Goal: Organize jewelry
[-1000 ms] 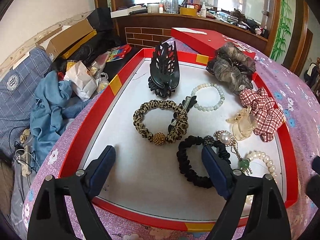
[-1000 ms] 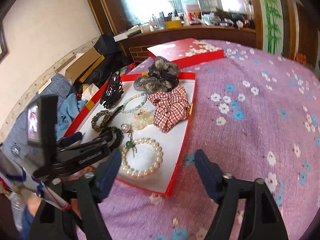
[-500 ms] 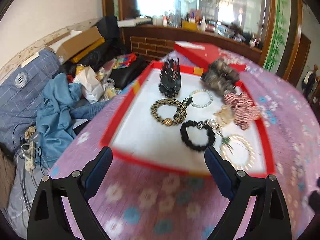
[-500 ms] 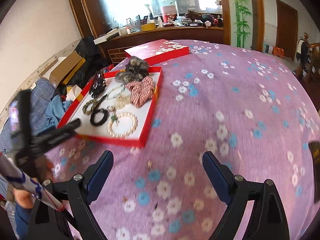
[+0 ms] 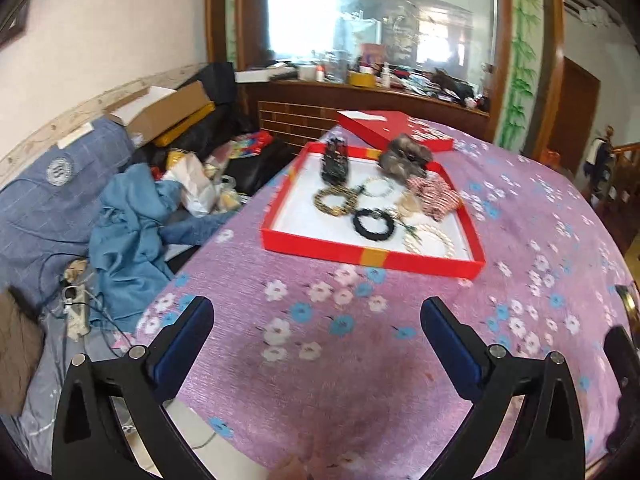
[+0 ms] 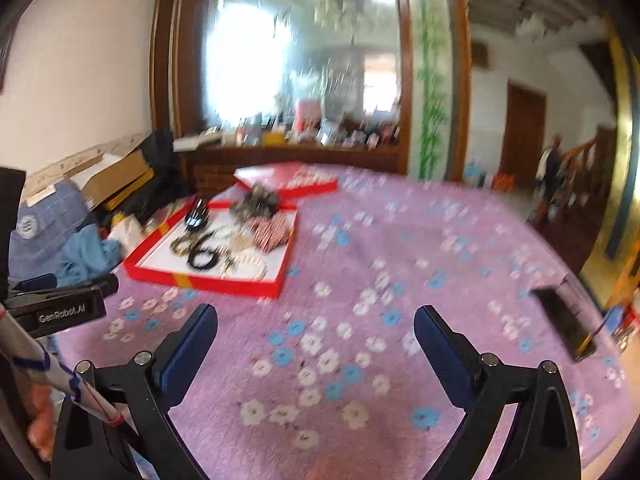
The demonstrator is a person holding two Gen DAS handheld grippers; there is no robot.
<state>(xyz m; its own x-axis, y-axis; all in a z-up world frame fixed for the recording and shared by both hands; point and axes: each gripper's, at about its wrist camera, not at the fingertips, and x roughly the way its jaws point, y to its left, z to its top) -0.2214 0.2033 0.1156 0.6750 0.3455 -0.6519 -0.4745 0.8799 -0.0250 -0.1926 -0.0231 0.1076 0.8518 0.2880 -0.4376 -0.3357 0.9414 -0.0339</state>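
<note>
Left wrist view showed the jewelry lying in the red tray (image 5: 370, 255) on the desk (image 5: 360, 360), well ahead of me: a pearl bracelet (image 5: 429, 241) at the near right, a black scrunchie (image 5: 374, 224) beside it, a leopard band (image 5: 334, 201) behind. I judged the pearls light, hard and slippery, best pinched across the strand; the scrunchie soft and springy, easy anywhere on its ring. My left gripper (image 5: 316, 320) and right gripper (image 6: 316, 326) both hung spread wide, holding nothing.
</note>
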